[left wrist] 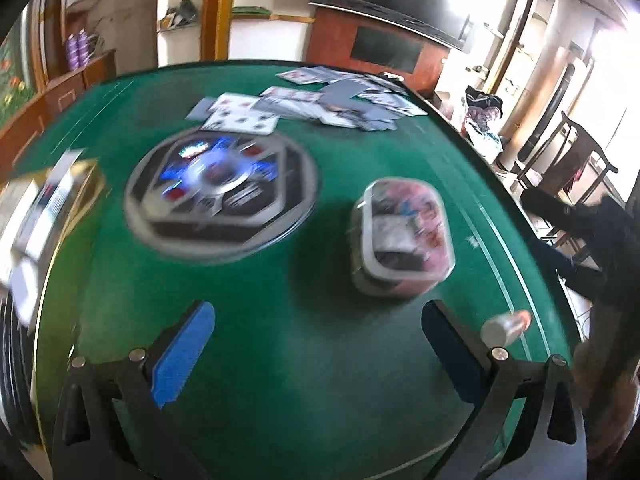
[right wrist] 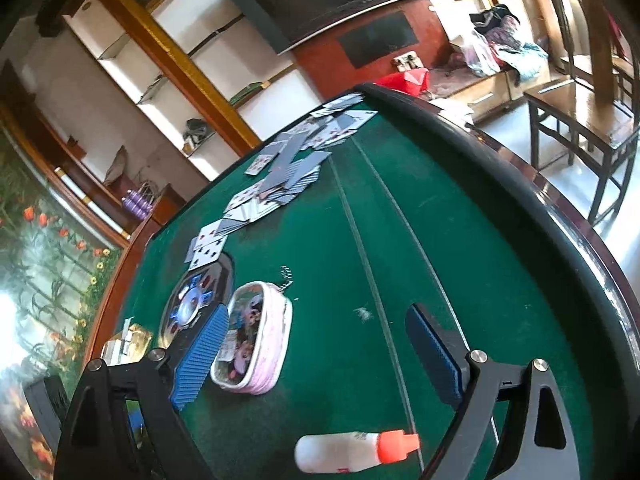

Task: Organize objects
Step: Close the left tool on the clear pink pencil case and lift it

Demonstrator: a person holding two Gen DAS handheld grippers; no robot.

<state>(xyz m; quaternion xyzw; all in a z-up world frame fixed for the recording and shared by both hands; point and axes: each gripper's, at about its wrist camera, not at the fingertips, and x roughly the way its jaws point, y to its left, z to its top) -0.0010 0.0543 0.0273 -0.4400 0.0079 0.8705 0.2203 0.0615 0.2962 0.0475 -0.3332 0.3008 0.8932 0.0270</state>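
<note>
The likeliest slip from here is a knock rather than a failed grasp. In the right wrist view the small white bottle with the orange cap [right wrist: 354, 454] lies on its side at the bottom centre, just under the right gripper [right wrist: 316, 354]; being round, it would probably roll across the green tabletop [right wrist: 460, 240] if a finger brushes it. The pink zip pouch [right wrist: 252, 340], lower left of centre, sits touching or just beside the left-hand blue finger, so a careless close could shove it into the round centre console [right wrist: 196, 304] behind it.

The scattered playing cards [right wrist: 288, 168] lie well apart, toward the upper centre, flat and overlapping, and would be hard to pinch.

Both grippers hover low, tilted down over the tabletop. The right one's fingers are spread wide and hold nothing. The left gripper [left wrist: 316, 344] is likewise spread and empty, the pouch [left wrist: 402, 240] ahead of it; that view is motion-blurred.
</note>
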